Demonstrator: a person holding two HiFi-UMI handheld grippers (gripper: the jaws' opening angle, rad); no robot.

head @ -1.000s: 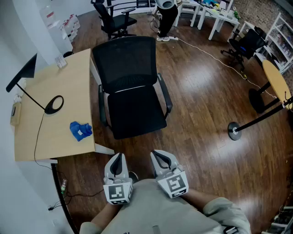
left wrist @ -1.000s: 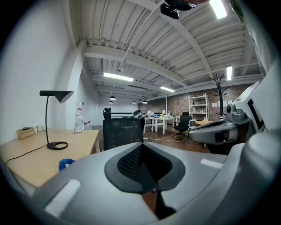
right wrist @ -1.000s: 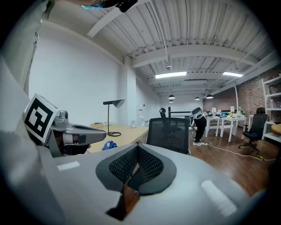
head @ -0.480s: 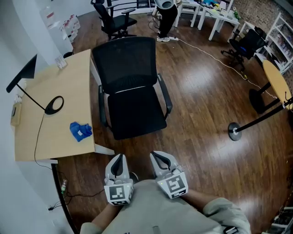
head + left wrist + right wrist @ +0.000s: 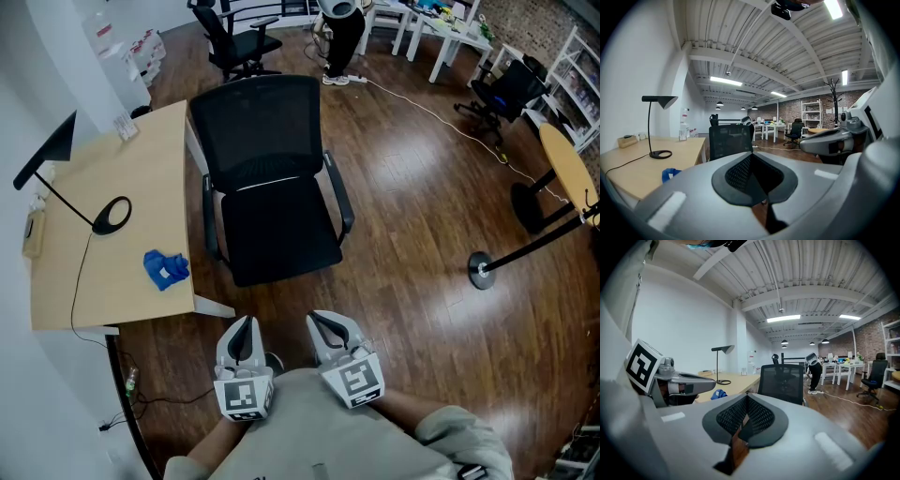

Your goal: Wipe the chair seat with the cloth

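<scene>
Left tool (image 5: 245,328) and right tool (image 5: 325,326) sit closed and empty before the black office chair (image 5: 277,230), whose seat both gripper views hide. The blue cloth (image 5: 166,269) lies on the table (image 5: 98,286) beside the chair.

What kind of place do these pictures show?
Most likely an open-plan office or shared workroom. A wooden desk carries a desk lamp, a black mesh office chair stands beside it, and more white tables and chairs fill the far end of the room.
</scene>
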